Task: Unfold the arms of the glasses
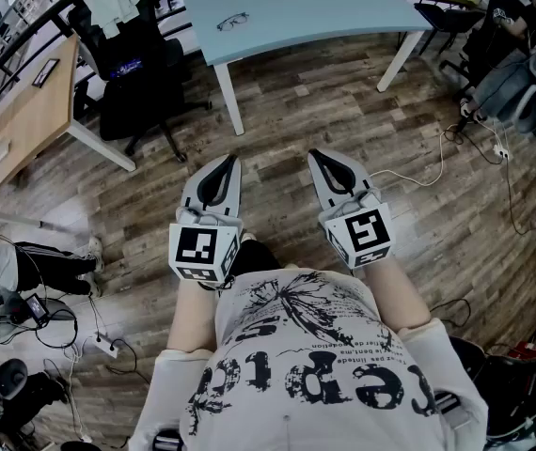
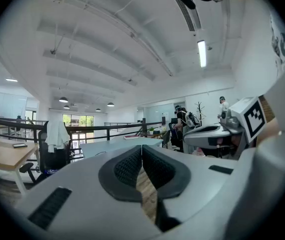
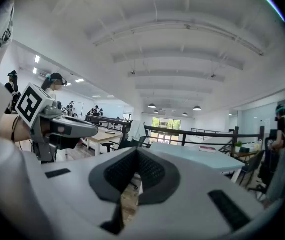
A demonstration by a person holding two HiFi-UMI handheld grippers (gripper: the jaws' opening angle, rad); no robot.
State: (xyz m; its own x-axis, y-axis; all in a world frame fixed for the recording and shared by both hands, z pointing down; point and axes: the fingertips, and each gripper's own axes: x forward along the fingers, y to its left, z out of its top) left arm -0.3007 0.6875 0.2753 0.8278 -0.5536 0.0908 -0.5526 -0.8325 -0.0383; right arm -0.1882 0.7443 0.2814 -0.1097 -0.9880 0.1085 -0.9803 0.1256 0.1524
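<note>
**Both tools shut and empty, well short of the glasses**

The glasses (image 1: pixel 233 21) lie on the pale blue tabletop (image 1: pixel 343 7), near its left edge in the head view. Whether their arms are folded is too small to tell. The left tool (image 1: pixel 228 162) and the right tool (image 1: pixel 317 155) are held side by side over the wood floor (image 1: pixel 287 111), pointing toward the tabletop and well apart from it. The glasses lie beyond the tips, roughly in line with the left tool. Each gripper view shows its pads pressed together with nothing between them: left tool (image 2: pixel 142 147), right tool (image 3: pixel 136 150). Each marker cube (image 1: pixel 204 249) carries black-and-white squares only. The shirt (image 1: pixel 315 365) has large dark lettering, seen upside down and not reliably legible.
</note>
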